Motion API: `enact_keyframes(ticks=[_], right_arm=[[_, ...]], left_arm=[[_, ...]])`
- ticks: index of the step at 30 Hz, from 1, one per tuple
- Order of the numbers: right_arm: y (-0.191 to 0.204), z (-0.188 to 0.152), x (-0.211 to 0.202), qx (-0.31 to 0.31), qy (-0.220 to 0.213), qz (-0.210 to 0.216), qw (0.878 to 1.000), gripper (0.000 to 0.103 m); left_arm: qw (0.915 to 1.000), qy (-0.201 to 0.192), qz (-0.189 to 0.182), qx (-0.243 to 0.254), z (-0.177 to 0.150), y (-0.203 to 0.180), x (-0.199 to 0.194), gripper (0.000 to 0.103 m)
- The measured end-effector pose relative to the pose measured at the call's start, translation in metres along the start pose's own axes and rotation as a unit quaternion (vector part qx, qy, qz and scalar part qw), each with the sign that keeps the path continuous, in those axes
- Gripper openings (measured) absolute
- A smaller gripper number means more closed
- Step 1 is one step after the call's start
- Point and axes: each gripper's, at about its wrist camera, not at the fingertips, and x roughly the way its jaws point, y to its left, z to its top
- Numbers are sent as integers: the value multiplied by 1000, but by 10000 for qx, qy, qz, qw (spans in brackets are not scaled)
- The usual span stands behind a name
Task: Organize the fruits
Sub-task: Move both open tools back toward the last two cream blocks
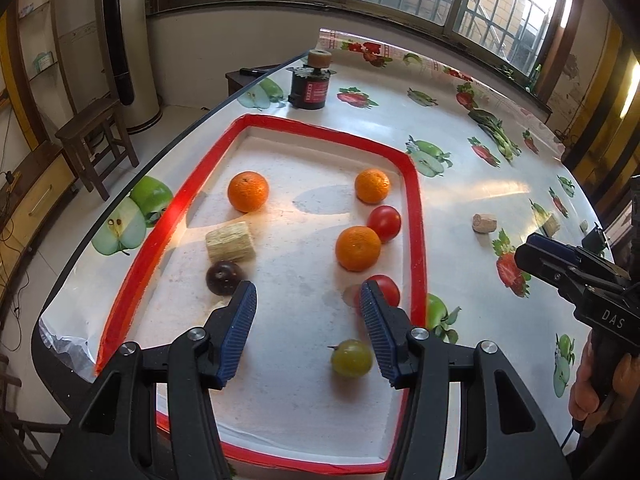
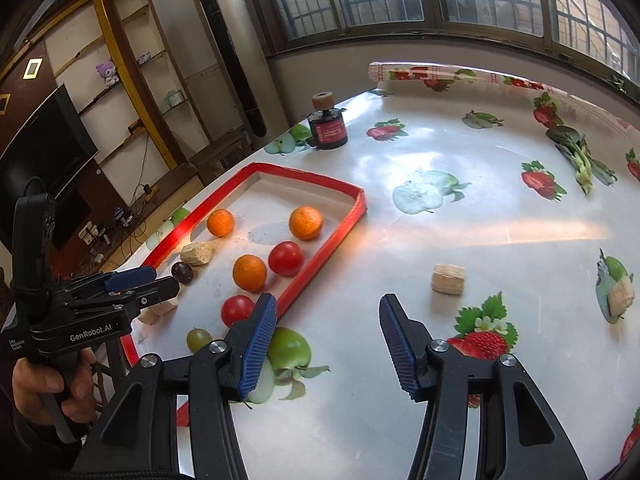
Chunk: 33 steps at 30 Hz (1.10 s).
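Inside the red-rimmed tray lie three oranges, the nearest beside a tomato, plus a second tomato, a dark plum, a green grape and a straw-coloured block. The left gripper hangs over the tray floor, jaws apart and empty. The right gripper hovers over the bare tablecloth, also parted with nothing between its pads. A similar block sits outside the tray (probably the next pick): the right gripper should probably straddle it squarely before closing.
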Motion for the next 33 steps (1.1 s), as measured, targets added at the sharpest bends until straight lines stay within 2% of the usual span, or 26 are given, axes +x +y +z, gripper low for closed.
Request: enact_keyframes(ticks=[14,18,33], right_arm=[[-78,-32,-38,690,-93,-515,9962,56],[-100,-39,-48,850,-121,-674,9940,56],[-173,-57,-66,1348,-133,-1183,9837,56]], left_arm=[[9977,26,-444,507,6,-71,3,54],[9967,47,-569,583,5,-88,5,63],[9901,259,-969,980,14,-153,31,63]])
